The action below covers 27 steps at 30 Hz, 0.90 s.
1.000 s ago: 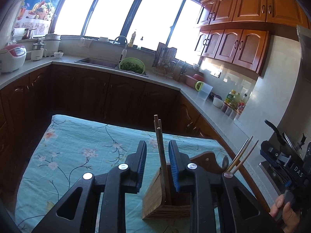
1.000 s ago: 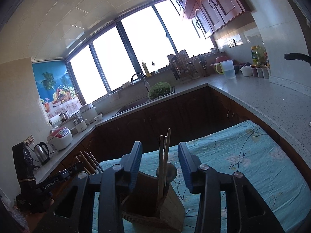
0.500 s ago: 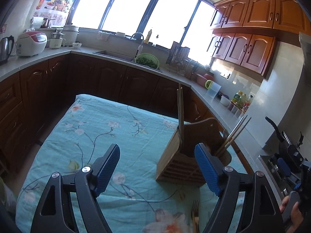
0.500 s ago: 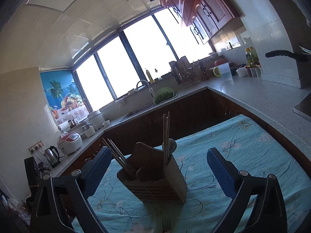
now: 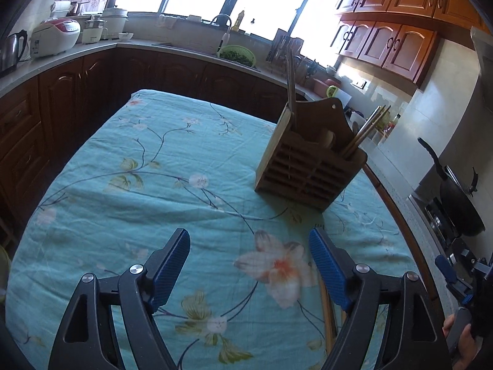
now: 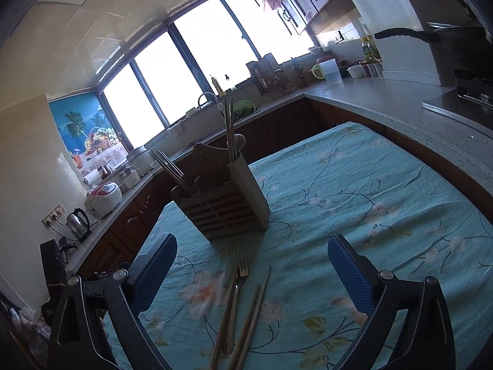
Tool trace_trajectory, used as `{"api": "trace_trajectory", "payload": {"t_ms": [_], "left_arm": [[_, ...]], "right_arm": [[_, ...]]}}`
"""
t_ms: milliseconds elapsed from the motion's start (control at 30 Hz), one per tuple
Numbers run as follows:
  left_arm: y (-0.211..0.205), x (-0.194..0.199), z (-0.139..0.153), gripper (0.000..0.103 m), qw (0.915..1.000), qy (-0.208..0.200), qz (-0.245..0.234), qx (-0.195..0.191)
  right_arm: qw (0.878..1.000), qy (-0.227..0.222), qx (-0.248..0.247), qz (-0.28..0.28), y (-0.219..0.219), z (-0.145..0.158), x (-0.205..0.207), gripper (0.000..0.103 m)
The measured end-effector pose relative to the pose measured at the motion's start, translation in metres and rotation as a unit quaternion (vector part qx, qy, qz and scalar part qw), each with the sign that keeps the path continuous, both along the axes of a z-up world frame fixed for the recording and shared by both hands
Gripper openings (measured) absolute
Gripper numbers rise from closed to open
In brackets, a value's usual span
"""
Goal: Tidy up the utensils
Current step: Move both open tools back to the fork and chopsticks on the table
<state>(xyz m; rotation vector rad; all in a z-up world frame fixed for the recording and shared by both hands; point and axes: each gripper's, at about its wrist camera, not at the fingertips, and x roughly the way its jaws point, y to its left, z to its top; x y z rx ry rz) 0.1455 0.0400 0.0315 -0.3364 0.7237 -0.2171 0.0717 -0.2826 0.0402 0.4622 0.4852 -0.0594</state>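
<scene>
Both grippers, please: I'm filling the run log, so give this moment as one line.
left gripper: open, empty | right gripper: open, empty | holder: chopsticks inside | fork: on tablecloth

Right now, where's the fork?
In the right wrist view the fork lies flat on the floral tablecloth, just in front of the wooden utensil holder, beside loose chopsticks.

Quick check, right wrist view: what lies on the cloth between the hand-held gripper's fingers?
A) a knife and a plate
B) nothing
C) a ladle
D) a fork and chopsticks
D: a fork lies flat on the cloth with loose chopsticks beside it, in front of the wooden holder, between the open fingers of the right hand-held gripper.
</scene>
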Motion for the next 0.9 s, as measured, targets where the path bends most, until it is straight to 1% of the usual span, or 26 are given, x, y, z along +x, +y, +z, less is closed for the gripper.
{"api": "trace_trajectory", "payload": {"t_ms": [133, 333, 467, 533, 633, 667, 700, 733, 767, 800, 833, 900], "left_arm": [[-0.017, -0.007, -0.008, 0.079, 0.9996, 0.016, -0.021, 0.006], [-0.048, -0.006, -0.017, 0.079, 0.9971, 0.032, -0.064, 0.027], [-0.074, 0.004, -0.022, 0.078, 0.9937, 0.033, -0.093, 0.052], [-0.086, 0.011, -0.027, 0.075, 0.9918, 0.038, -0.104, 0.062], [-0.107, 0.023, -0.037, 0.067, 0.9882, 0.047, -0.125, 0.074], [-0.113, 0.03, -0.041, 0.062, 0.9868, 0.051, -0.129, 0.083], [-0.119, 0.036, -0.047, 0.053, 0.9853, 0.058, -0.132, 0.091], [-0.124, 0.042, -0.052, 0.048, 0.9839, 0.066, -0.135, 0.096], [-0.128, 0.049, -0.058, 0.039, 0.9827, 0.074, -0.139, 0.098], [-0.133, 0.054, -0.063, 0.036, 0.9819, 0.077, -0.141, 0.1], [-0.134, 0.053, -0.063, 0.035, 0.9823, 0.066, -0.139, 0.107], [-0.14, 0.054, -0.066, 0.03, 0.98, 0.061, -0.141, 0.127]], "right_arm": [[1.0, 0.025, 0.005, -0.009, -0.001, -0.017, -0.016, 0.1], [0.999, 0.046, 0.01, -0.015, -0.004, -0.034, -0.03, 0.1], [0.999, 0.046, 0.013, -0.018, -0.008, -0.036, -0.035, 0.1], [0.999, 0.045, 0.014, -0.019, -0.009, -0.036, -0.036, 0.1], [0.999, 0.045, 0.016, -0.02, -0.011, -0.037, -0.036, 0.1], [0.999, 0.046, 0.018, -0.02, -0.012, -0.038, -0.035, 0.098], [0.999, 0.047, 0.019, -0.02, -0.013, -0.038, -0.036, 0.098], [0.998, 0.049, 0.02, -0.019, -0.013, -0.039, -0.034, 0.098], [0.998, 0.051, 0.02, -0.018, -0.013, -0.04, -0.033, 0.098], [0.998, 0.052, 0.019, -0.018, -0.013, -0.041, -0.032, 0.098], [0.998, 0.054, 0.017, -0.019, -0.013, -0.042, -0.03, 0.097], [0.998, 0.058, 0.013, -0.017, -0.011, -0.044, -0.026, 0.091]]}}
